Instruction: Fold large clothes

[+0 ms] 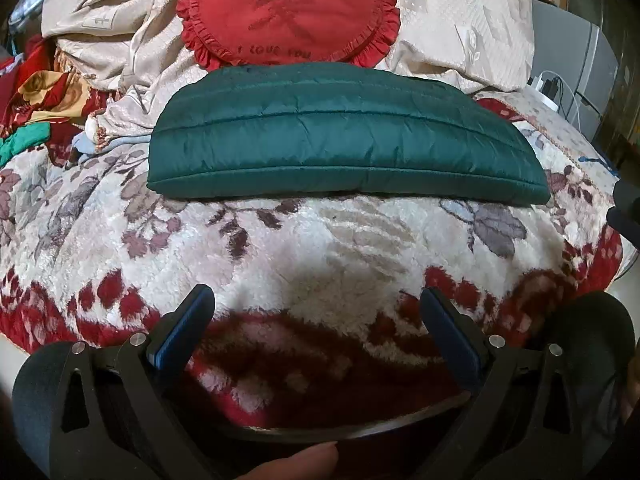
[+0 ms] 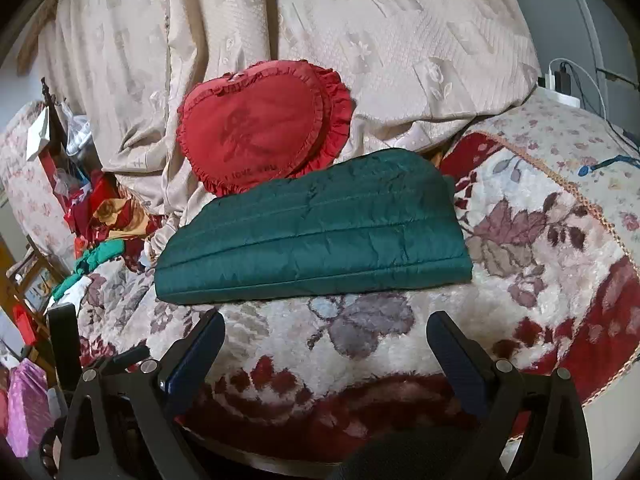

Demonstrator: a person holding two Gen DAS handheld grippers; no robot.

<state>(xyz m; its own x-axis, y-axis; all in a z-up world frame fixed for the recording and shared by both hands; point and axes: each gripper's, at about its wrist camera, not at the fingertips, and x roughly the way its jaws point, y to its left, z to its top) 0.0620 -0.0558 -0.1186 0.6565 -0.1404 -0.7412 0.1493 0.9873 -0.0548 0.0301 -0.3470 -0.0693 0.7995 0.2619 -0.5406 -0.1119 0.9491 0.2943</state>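
Left wrist: left gripper (image 1: 318, 320) spread wide, empty, above floral blanket (image 1: 280, 248). Folded teal quilted jacket (image 1: 340, 136) ahead, below red heart cushion (image 1: 288, 12).
Right wrist: right gripper (image 2: 326, 344) wide, empty. Jacket looks light, puffy, slippery; pinch stitched edge.

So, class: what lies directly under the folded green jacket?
The green jacket rests on a floral blanket, its far edge reaching the red heart cushion. Whatever the jacket covers cannot be seen.

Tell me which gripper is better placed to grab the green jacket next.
Right, probably. The right gripper sits open close to the jacket's near edge; the left gripper, also open, has more blanket between.
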